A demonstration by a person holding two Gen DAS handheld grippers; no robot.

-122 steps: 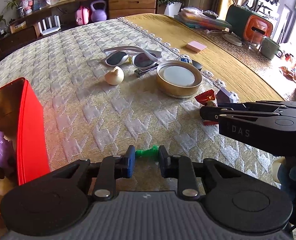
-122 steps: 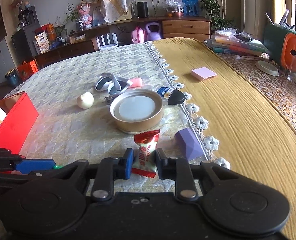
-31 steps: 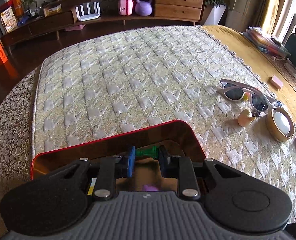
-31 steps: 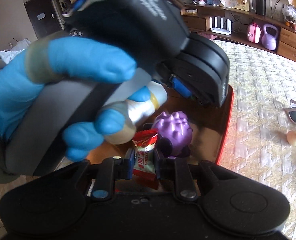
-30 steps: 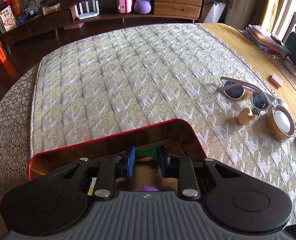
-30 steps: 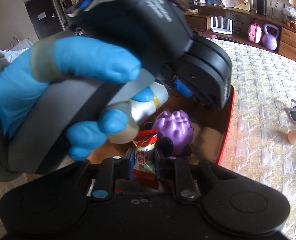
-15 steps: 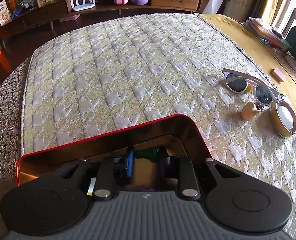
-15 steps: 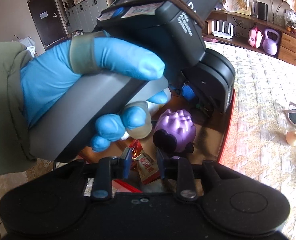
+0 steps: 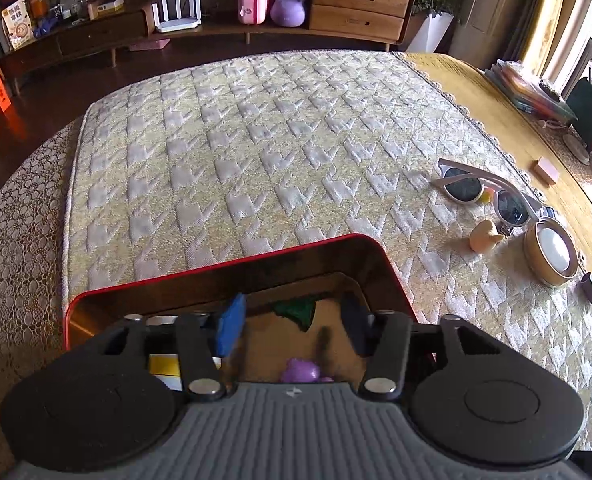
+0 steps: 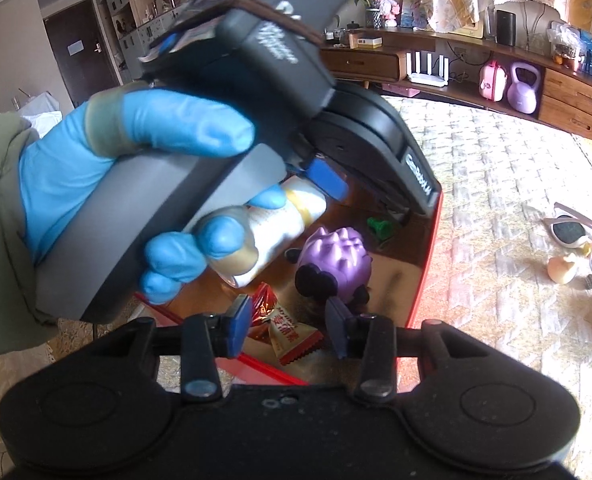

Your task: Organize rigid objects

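Note:
A red tin box with a shiny brown inside sits on the quilted cloth, also in the right wrist view. My left gripper is open over the box; a small green piece lies loose on the box floor below it, also in the right wrist view. My right gripper is open above a red candy wrapper lying in the box. A purple spiky toy and a white bottle lie in the box. The left gripper body fills the right view's top left.
On the cloth to the right lie white sunglasses, a small yellow duck, a round wooden tin and a dark wedge. A yellow cloth covers the table's right side. A wooden sideboard stands behind.
Both grippers have opened. The green piece has dropped from the left gripper into the box. The candy wrapper has dropped from the right gripper into the box.

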